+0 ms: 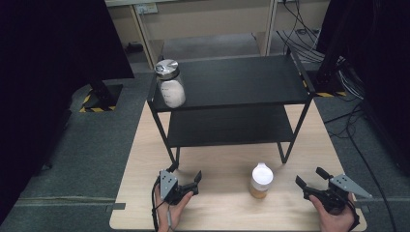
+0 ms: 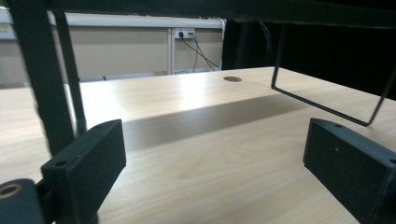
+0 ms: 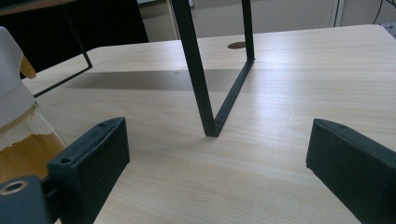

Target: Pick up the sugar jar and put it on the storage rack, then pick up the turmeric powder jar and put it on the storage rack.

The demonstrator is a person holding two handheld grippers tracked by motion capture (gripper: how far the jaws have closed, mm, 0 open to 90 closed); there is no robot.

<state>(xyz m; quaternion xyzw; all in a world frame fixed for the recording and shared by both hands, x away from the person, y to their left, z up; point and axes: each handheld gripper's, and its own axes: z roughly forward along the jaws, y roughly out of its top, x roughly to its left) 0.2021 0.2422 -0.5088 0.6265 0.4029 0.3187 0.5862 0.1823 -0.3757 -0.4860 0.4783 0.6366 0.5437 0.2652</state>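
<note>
The place looked like a lab or test room: a pale wooden table point(image 1: 145, 145) stood on grey carpet point(image 1: 87, 145), black curtains point(image 1: 43, 43) hung on both sides, loose cables point(image 1: 309, 43) trailed over the floor, and yellow-and-black hazard tape point(image 1: 96, 109) marked a stand's base

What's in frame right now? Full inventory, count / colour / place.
table: 1, light wood, under everything, round hole toward its far edge.
shelf rack: 1, black, two tiers, standing on the far half of the table.
big jar: 1, clear with white contents and silver lid, left end of the rack's top tier.
small jar: 1, white cap, orange-brown contents, on the table in front of the rack, between the grippers.
cables: several, black, on the floor beyond the rack at right.
left gripper: 1, black, open, near table edge at left.
right gripper: 1, black, open, near table edge at right.
</note>
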